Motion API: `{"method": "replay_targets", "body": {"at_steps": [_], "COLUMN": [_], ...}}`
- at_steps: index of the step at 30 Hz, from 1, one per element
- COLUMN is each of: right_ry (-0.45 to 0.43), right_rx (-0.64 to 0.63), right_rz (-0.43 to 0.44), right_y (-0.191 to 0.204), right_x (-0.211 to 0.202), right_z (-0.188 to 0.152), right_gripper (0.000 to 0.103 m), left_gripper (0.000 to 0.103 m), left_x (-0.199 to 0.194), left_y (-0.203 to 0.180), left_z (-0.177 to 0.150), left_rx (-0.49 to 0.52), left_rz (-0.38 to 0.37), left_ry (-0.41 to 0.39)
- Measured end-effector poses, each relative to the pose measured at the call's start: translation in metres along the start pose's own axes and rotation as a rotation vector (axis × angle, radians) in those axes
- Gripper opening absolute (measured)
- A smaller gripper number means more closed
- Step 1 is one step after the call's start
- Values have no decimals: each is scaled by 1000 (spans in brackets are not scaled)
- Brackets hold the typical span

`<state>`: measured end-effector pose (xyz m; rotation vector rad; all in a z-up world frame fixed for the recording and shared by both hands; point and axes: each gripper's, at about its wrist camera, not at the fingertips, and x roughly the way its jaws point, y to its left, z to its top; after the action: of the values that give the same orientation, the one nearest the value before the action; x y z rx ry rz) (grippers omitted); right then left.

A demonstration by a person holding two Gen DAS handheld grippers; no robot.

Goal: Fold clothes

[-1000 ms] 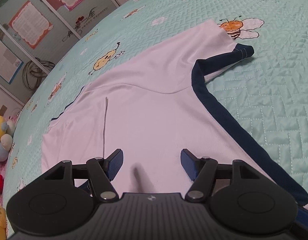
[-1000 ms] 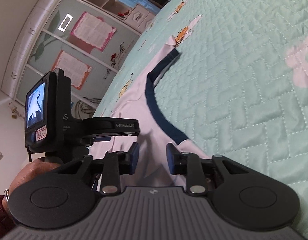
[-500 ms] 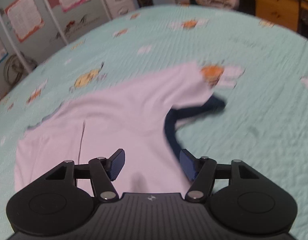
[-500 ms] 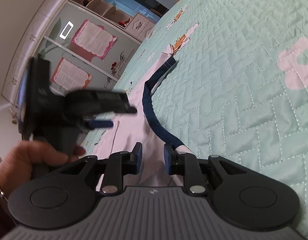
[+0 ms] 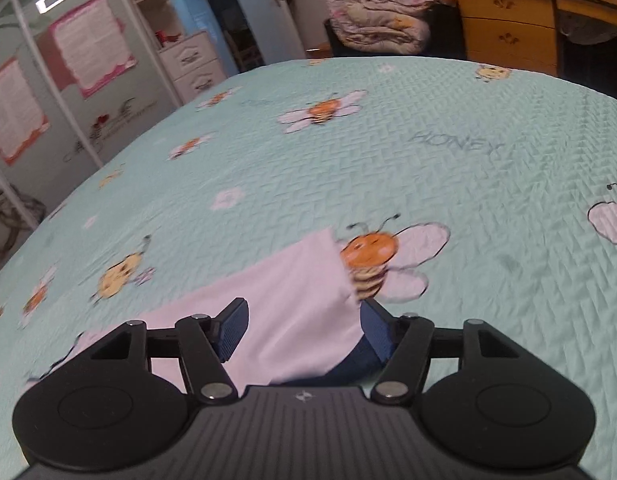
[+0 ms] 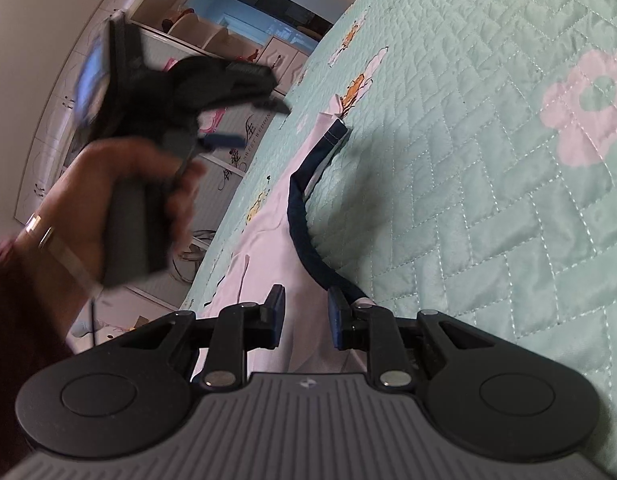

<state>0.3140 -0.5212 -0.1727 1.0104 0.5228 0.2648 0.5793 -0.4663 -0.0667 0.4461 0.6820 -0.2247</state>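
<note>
pale garment (image 6: 268, 256), long axis running away, navy-trimmed end farthest

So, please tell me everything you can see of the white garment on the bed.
The garment is pale white, thin smooth cloth, with a dark navy band along one curved edge that ends in a stitched tip. It lies mostly flat on the teal quilt, with a few soft folds. The right tongs sit low over its near part, the cloth between the pads. In the left view a corner shows beyond the open left tongs, beside a printed bee.
</note>
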Motion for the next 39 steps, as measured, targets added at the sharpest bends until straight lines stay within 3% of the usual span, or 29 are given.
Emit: {"method": "replay_targets", "body": {"at_steps": [3, 7, 14, 17, 24, 33, 35, 37, 39], "right_ry": [-1, 9, 12, 12, 13, 16, 16, 16, 16], "right_rx": [-3, -1, 3, 4, 7, 16, 18, 17, 14], "right_rz": [4, 15, 25, 28, 36, 45, 48, 47, 46], "right_y": [0, -2, -3, -3, -4, -5, -6, -6, -6], "right_x": [0, 4, 5, 7, 7, 6, 6, 6, 6], "right_z": [0, 1, 2, 3, 4, 3, 3, 3, 2], "right_gripper": [23, 23, 23, 23, 23, 23, 23, 23, 23], "left_gripper": [68, 68, 68, 68, 70, 76, 75, 60, 56], "left_x": [21, 43, 62, 66, 75, 80, 80, 82, 84], "left_y": [-12, -22, -15, -20, -27, -50, -51, -53, -55], "left_z": [5, 3, -8, -12, -9, -16, -14, -12, -9], "left_rx": [51, 123, 104, 139, 147, 281, 282, 288, 295], "left_rz": [-36, -9, 2, 16, 86, 251, 258, 265, 272], "left_ry": [14, 38, 63, 55, 58, 30, 48, 67, 87]}}
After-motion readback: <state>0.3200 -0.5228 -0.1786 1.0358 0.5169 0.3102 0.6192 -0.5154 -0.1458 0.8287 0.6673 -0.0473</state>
